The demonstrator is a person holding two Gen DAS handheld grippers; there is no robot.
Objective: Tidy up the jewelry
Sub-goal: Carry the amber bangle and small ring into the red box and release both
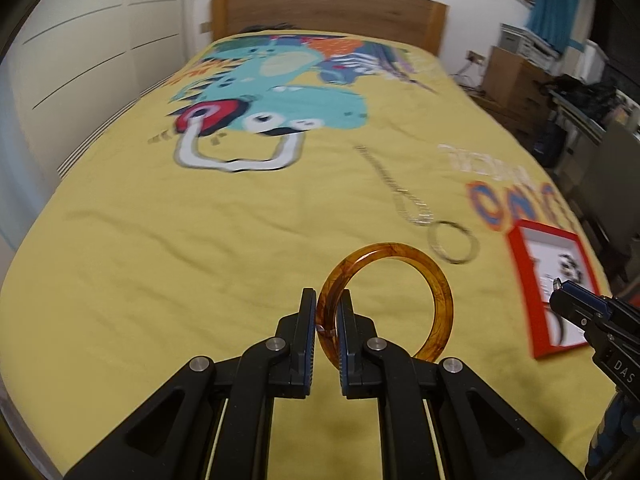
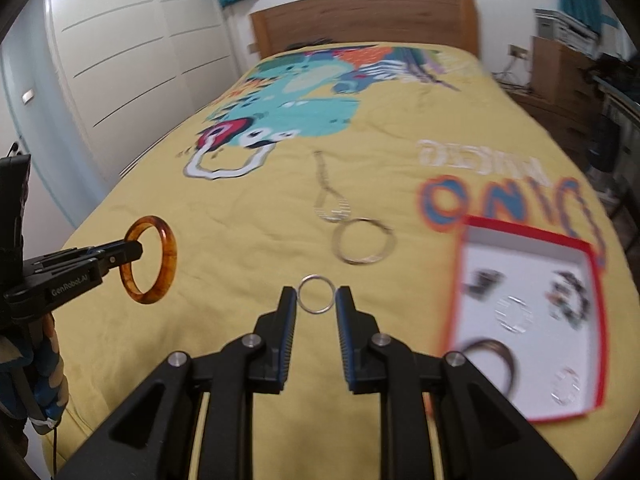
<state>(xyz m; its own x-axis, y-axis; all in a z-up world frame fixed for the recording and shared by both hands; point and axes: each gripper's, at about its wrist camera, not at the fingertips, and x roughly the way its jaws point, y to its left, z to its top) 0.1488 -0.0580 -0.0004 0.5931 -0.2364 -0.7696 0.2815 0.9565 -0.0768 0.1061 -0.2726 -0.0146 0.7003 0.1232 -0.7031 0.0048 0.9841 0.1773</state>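
Left gripper (image 1: pixel 326 312) clamped the amber bangle (image 1: pixel 400 280); right gripper (image 2: pixel 316 300) pinched a small silver ring (image 2: pixel 315 299); box (image 2: pixel 592 320) at three o'clock blurred.

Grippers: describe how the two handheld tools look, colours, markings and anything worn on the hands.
Both are matte black plastic with angular linkage arms and round silver pivot pins. The left gripper and right gripper have flat fingers faced with blue ribbed pads. White lettering marks their sides, "GenRobot.AI" on the left one, "DAS" on the right. A blue patterned glove covers the left hand.
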